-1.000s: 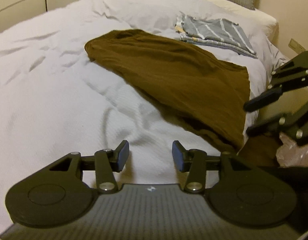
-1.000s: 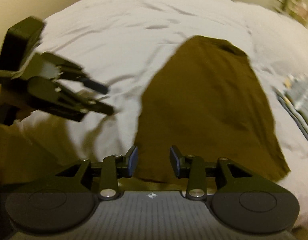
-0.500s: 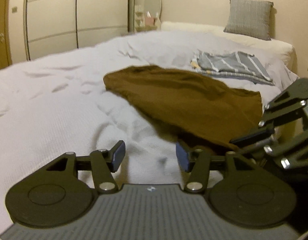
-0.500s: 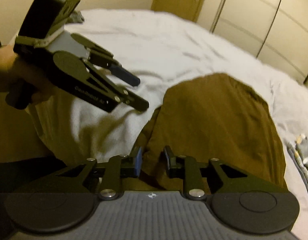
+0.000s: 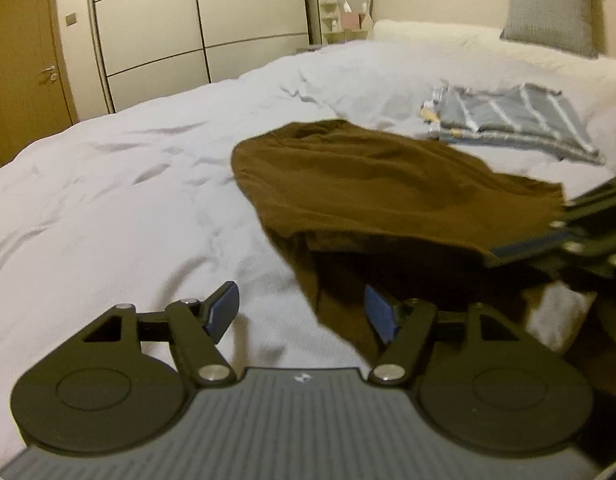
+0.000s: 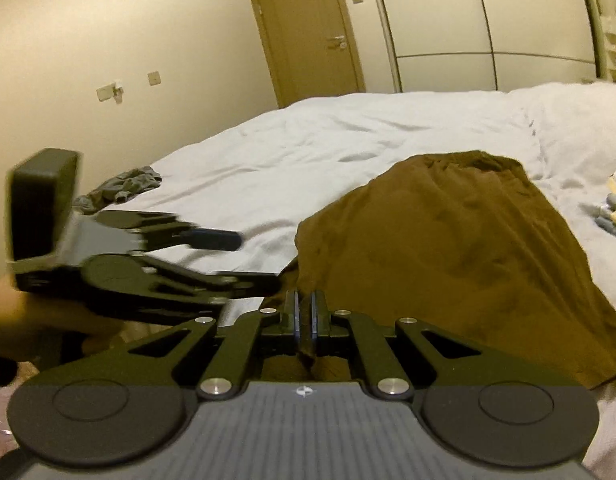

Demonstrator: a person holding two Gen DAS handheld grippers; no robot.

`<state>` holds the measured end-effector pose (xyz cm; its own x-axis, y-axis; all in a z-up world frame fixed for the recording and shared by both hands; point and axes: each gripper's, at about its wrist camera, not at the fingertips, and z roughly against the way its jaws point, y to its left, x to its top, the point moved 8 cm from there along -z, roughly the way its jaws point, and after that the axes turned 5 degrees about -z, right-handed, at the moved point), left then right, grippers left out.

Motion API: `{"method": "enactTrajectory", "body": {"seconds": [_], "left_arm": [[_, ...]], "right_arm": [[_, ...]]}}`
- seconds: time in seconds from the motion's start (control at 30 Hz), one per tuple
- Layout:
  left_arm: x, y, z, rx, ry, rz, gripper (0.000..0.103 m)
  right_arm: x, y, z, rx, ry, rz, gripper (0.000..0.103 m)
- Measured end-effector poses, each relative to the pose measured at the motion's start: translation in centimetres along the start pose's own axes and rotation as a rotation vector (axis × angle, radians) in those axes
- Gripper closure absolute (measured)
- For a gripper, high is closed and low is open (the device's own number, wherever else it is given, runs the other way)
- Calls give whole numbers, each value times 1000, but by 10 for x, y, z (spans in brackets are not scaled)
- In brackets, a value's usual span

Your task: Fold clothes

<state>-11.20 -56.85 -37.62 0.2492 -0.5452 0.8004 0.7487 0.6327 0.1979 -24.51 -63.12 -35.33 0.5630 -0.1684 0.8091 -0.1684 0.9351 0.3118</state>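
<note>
A brown garment (image 5: 388, 184) lies spread on the white bed (image 5: 108, 200); it also fills the right wrist view (image 6: 448, 240). My right gripper (image 6: 304, 316) is shut on the garment's near edge and lifts it; it shows at the right of the left wrist view (image 5: 548, 244). My left gripper (image 5: 300, 312) is open, with the garment's hanging near edge between its fingers, close to the right finger. It shows open at the left of the right wrist view (image 6: 244, 260).
A folded grey striped garment (image 5: 508, 120) lies beyond the brown one. A crumpled grey cloth (image 6: 120, 188) lies at the bed's far edge. A grey pillow (image 5: 548, 8), wardrobe doors (image 5: 196, 24) and a wooden door (image 6: 308, 32) stand behind.
My right gripper has shut on the brown garment's near edge and raised it. My left gripper has moved in toward the hanging edge and stays open.
</note>
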Motion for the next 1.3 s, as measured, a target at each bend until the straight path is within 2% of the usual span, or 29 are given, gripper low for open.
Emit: {"method": "enactTrajectory", "body": {"seconds": [0.07,0.17,0.23,0.3,0.33,0.37,0.4,0.47,0.53,0.6,0.67,0.77,0.87,1.03,1.1,1.2,1.3], "left_arm": [[1,-3,-17,22,3,-22,37],[4,13,-30,90,-21,47,37],[1,37,-18,168,-63,132,37],[-12,62,-4,178,-76,252,29],[-19,74,3,183,-83,313,29],[-27,84,9,198,-81,365,35],[-35,94,16,224,-80,398,34],[-47,107,24,196,-94,454,34],[-58,117,32,209,-89,477,34],[-61,119,38,194,-94,449,34],[-58,114,41,175,-99,397,34],[-45,92,38,115,-116,235,32],[-31,65,25,89,-122,27,30],[-12,34,-7,52,-119,-158,29],[-7,31,-21,53,-130,-151,29],[-6,53,-19,137,-169,9,30],[-18,83,-3,133,-204,215,29]], "right_arm": [[-1,-2,-1,24,7,-12,98],[-5,-2,-1,45,30,4,98],[-7,-5,-2,46,41,1,98],[-9,-10,-2,37,51,-11,98],[-10,-13,-2,33,56,-17,97],[-12,-13,-2,35,61,-21,96],[-13,-12,-2,43,71,-21,94],[-17,-7,-4,63,99,-5,84],[-20,-1,-2,70,104,14,83],[-21,3,2,67,87,25,83],[-19,-1,0,28,67,7,83],[-22,2,-13,2,82,-31,80],[-30,20,-30,-6,127,44,72],[-34,25,-33,-41,140,55,70],[-33,21,-30,-55,134,36,68],[-31,14,-27,-72,119,11,68],[-27,8,-24,-87,103,-5,67]]}}
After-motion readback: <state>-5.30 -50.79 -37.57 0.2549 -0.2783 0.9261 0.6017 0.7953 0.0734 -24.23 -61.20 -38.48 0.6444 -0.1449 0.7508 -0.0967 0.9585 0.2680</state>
